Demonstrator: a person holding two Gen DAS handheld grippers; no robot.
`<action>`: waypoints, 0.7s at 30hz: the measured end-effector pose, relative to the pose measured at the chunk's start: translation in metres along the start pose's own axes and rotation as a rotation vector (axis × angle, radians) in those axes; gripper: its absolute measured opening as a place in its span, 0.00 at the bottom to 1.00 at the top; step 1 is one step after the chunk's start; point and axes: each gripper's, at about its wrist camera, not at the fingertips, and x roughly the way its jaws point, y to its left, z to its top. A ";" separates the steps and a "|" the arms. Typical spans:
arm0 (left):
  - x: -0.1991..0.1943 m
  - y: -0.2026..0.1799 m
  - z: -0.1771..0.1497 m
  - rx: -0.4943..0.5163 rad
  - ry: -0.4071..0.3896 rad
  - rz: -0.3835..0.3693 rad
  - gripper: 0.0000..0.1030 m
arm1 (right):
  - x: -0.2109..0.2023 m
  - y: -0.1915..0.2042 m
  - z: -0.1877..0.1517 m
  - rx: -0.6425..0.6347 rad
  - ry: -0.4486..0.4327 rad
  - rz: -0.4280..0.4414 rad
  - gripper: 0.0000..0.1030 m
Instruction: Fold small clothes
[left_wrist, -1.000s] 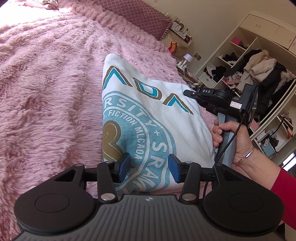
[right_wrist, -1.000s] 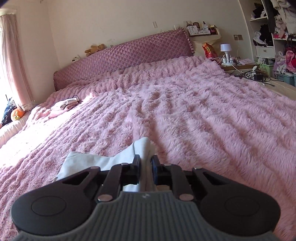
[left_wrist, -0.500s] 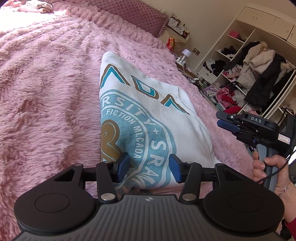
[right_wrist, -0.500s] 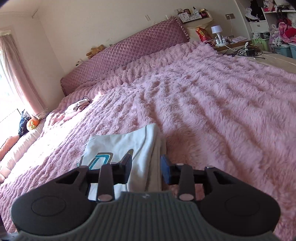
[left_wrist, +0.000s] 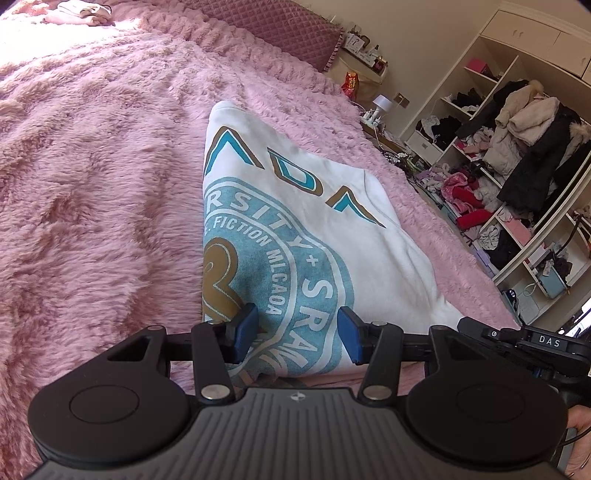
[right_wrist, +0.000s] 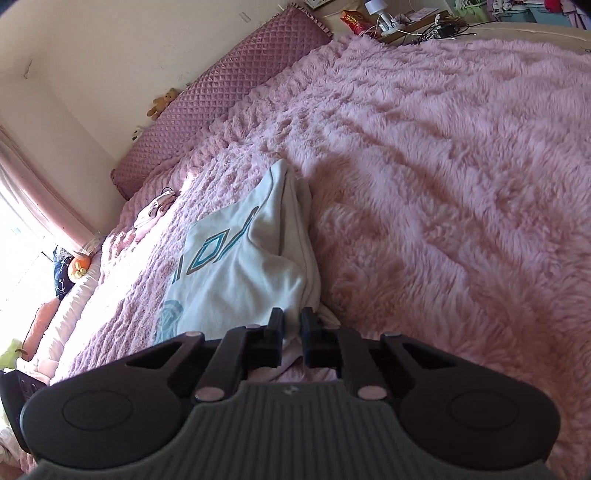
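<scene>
A folded white shirt (left_wrist: 295, 221) with a teal and gold round print lies on the pink furry blanket (left_wrist: 92, 203). My left gripper (left_wrist: 297, 332) hovers over the shirt's near edge, blue pads wide apart, open, gripping nothing. In the left wrist view my right gripper (left_wrist: 466, 325) comes in from the lower right at the shirt's near right corner, with a bit of the person's hand (left_wrist: 576, 432) under it. In its own view the right gripper (right_wrist: 292, 325) has its jaws nearly together on the white shirt's (right_wrist: 240, 273) near edge, and cloth shows in the narrow gap.
The quilted headboard (right_wrist: 221, 103) closes the far end of the bed. A small pile of pale clothes (left_wrist: 81, 11) lies far up the blanket. An open wardrobe (left_wrist: 517, 147) full of clothes stands off the bed's right side, with a bedside shelf (left_wrist: 365, 62) beyond.
My right gripper let go of the shirt's far right fold, drew back along the right edge to the near corner, rolled, and closed again. The left gripper stayed put.
</scene>
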 end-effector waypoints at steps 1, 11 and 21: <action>0.000 0.000 0.000 0.001 0.000 -0.002 0.56 | -0.003 0.004 0.000 -0.020 -0.009 -0.017 0.04; -0.037 -0.017 -0.004 0.180 -0.046 0.110 0.57 | -0.001 -0.004 -0.006 -0.004 0.009 -0.092 0.15; -0.032 -0.043 -0.038 0.536 0.051 0.298 0.53 | -0.003 0.051 -0.006 -0.237 -0.038 -0.039 0.21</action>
